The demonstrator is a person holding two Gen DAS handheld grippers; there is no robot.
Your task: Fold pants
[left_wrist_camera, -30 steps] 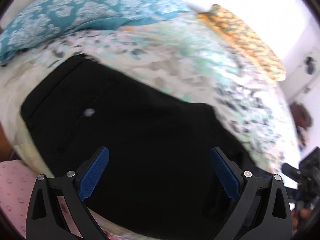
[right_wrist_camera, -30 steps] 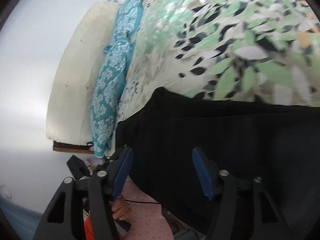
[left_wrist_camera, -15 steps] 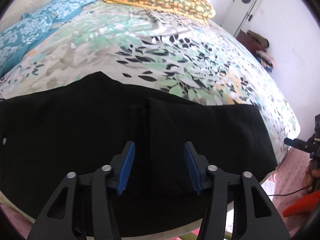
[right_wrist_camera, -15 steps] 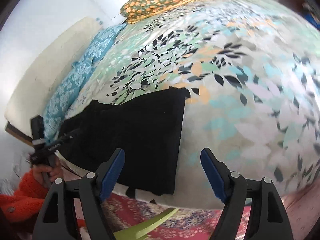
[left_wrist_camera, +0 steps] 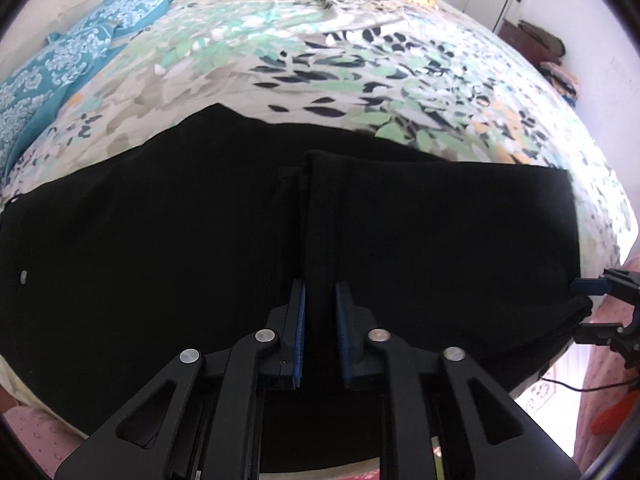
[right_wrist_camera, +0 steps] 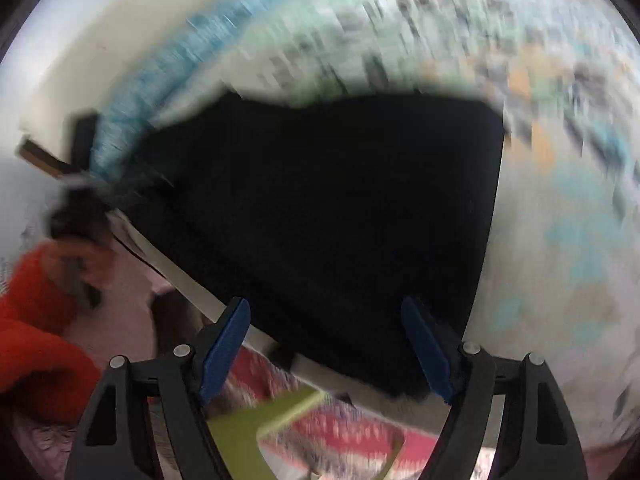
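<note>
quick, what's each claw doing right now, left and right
Left claw: closed on a fold of the black pants.
Right claw: open, holding nothing.

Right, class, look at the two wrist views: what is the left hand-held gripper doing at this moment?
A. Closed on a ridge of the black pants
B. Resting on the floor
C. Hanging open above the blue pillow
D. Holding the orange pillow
A: the left hand-held gripper has its blue pads drawn close together with a raised ridge of the black pants pinched between them.
</note>
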